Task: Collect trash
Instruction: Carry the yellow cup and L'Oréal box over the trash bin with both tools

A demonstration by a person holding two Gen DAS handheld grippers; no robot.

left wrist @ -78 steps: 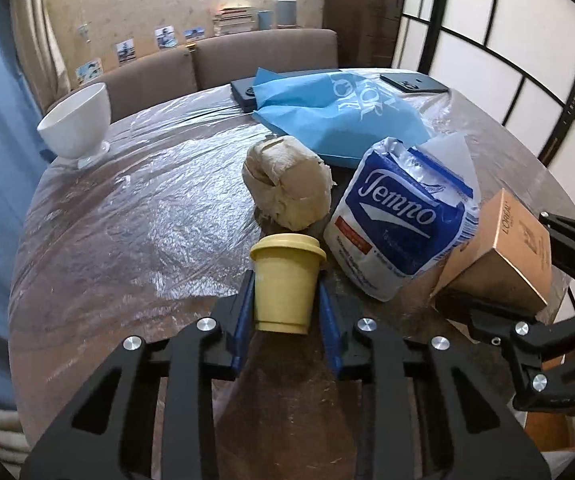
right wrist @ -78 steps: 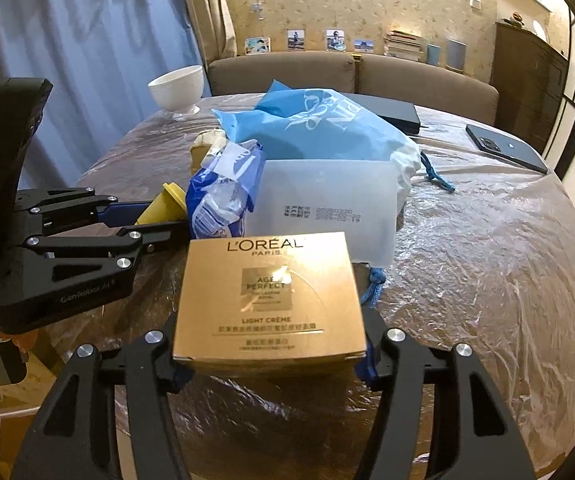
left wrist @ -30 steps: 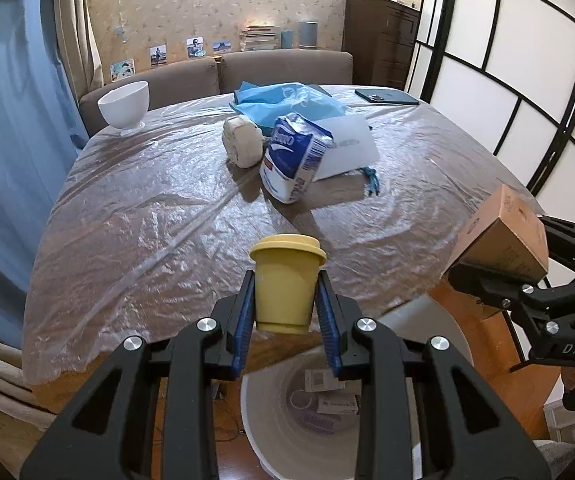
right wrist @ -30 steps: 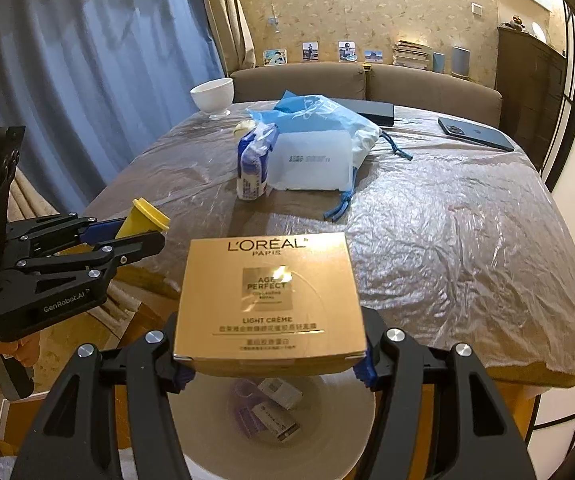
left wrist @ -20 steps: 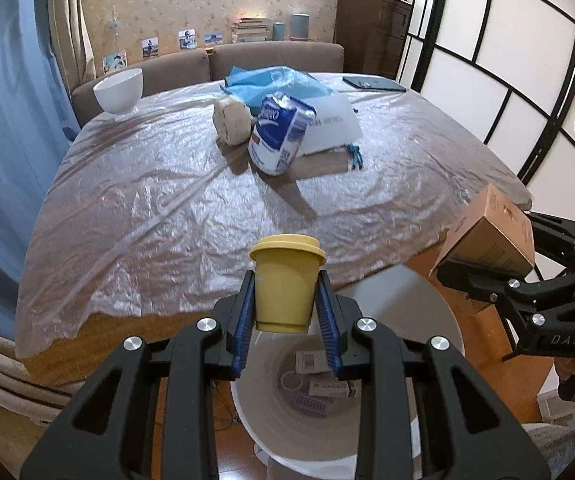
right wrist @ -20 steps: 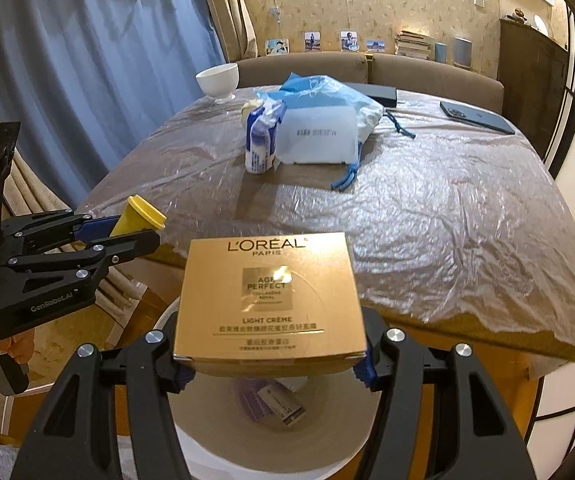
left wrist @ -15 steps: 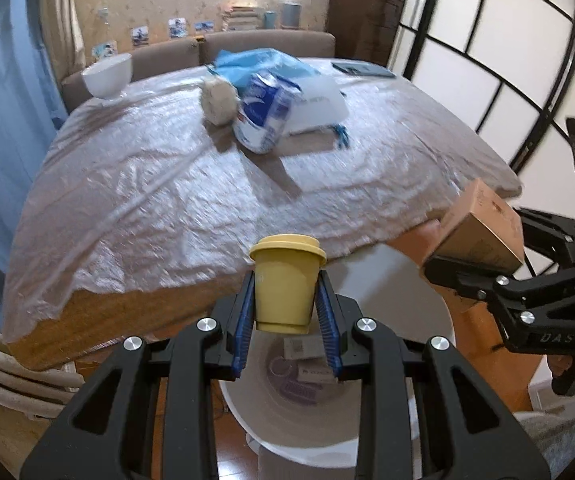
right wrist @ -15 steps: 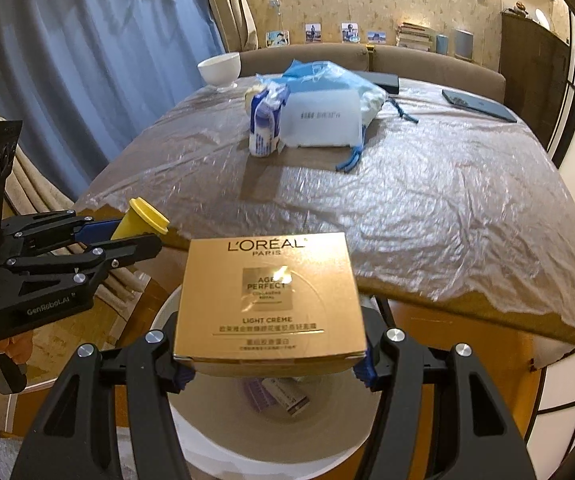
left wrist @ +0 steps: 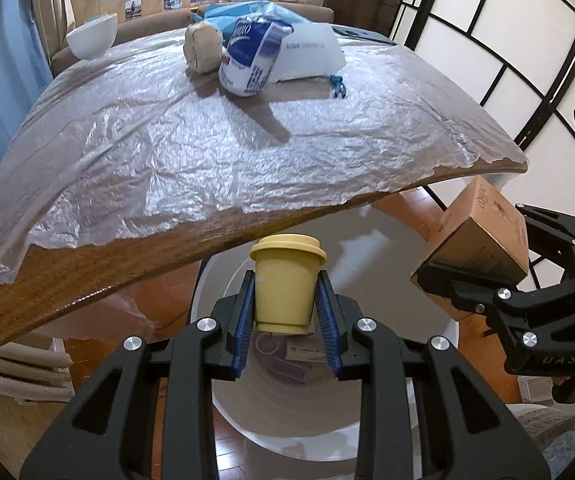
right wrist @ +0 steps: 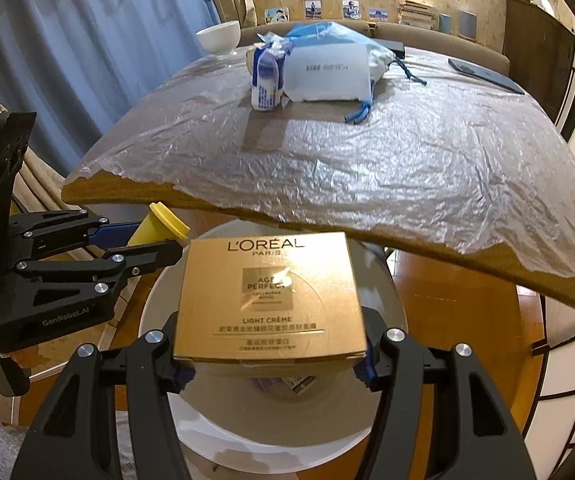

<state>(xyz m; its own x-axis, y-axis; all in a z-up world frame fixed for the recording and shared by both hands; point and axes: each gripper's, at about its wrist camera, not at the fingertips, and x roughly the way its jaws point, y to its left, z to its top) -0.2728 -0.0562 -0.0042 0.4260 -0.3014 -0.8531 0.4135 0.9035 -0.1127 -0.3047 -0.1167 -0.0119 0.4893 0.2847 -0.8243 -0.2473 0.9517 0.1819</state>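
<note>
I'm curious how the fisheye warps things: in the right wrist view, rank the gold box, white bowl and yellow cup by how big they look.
1. gold box, by far, though it is nearest the camera.
2. and 3. white bowl and yellow cup look alike; the cup is partly hidden, so no ranking.

I'm looking into a home living room: sofa (right wrist: 427, 34), curtains (right wrist: 67, 40), wall photos (right wrist: 311, 9) and a table (left wrist: 227, 152) are showing.

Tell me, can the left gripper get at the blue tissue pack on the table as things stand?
Probably not. The left gripper is shut on the yellow cup and hangs over the white bin, off the table edge. The tissue pack stands far across the table, though nothing blocks the way.
</note>
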